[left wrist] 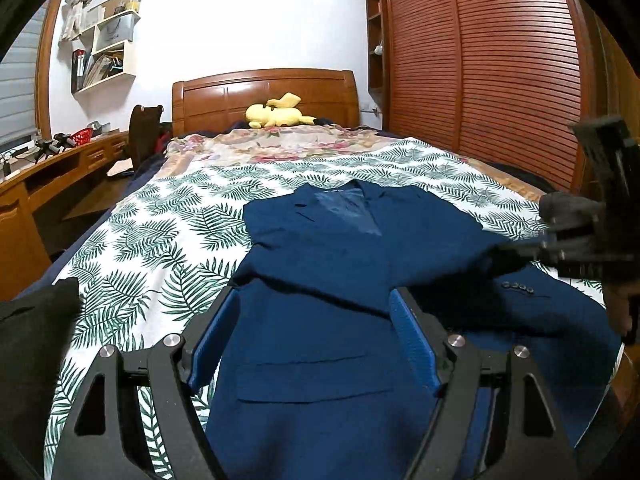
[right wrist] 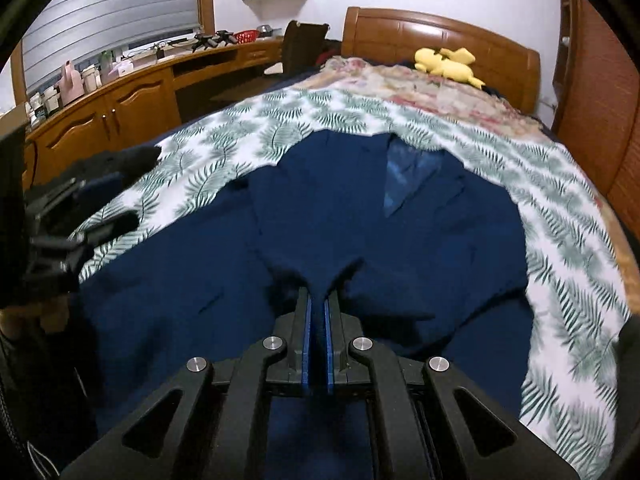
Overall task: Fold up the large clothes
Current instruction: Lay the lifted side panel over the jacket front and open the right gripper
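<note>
A yellow plush toy [left wrist: 276, 114] lies by the wooden headboard [left wrist: 224, 100]; a leaf-print sheet [left wrist: 160, 232] covers the bed.

the left wrist camera looks from the foot of the bed toward the wooden headboard [left wrist: 264, 92], tilted down, close above the navy blazer [left wrist: 320, 280]. the right wrist camera faces the same way, lower and nearer to the cloth, turned more to the desk [right wrist: 120, 108]. both views share the blazer, the leaf-print sheet [left wrist: 160, 240] and the yellow plush toy [left wrist: 276, 114].

Left gripper [left wrist: 316, 344] spread wide, angled downward; right gripper [right wrist: 318, 300] pinched closed, pitched down
</note>
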The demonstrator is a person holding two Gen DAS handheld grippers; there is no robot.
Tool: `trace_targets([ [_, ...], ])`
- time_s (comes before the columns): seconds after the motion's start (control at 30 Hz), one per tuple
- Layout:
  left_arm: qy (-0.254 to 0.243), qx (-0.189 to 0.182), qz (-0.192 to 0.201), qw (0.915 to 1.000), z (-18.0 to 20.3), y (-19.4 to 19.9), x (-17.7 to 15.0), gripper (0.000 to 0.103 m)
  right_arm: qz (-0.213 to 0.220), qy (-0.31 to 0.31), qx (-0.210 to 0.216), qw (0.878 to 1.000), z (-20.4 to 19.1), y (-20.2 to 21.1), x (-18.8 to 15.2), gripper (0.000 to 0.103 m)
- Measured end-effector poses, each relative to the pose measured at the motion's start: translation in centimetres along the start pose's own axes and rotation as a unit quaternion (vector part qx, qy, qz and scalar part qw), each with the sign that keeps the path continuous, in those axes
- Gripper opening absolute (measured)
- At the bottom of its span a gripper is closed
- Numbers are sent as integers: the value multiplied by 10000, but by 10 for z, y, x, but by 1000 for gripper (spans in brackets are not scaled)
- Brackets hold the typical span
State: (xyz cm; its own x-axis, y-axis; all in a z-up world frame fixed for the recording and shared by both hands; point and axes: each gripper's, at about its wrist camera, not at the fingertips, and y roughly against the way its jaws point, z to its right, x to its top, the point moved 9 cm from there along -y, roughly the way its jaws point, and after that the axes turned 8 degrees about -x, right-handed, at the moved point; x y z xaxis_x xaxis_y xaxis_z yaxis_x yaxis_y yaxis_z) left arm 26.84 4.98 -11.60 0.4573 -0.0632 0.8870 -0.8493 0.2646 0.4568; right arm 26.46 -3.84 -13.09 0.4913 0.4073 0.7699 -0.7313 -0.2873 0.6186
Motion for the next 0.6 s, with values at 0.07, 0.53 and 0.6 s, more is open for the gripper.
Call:
trace_targets([
  [0.07,28,-35,55,10000,1,2,1,78,-111,-32,-14,9999,-6,-2,-10,10],
  [0.53,-88,-323,-10,9994,27,1,-3,78,-517,-297,-127,9981,6,28,-44,44],
  [0.6,-118,-452,-46,9989,34,1,-5,78,-568,-408,-247,9972,17,32,-53,44],
])
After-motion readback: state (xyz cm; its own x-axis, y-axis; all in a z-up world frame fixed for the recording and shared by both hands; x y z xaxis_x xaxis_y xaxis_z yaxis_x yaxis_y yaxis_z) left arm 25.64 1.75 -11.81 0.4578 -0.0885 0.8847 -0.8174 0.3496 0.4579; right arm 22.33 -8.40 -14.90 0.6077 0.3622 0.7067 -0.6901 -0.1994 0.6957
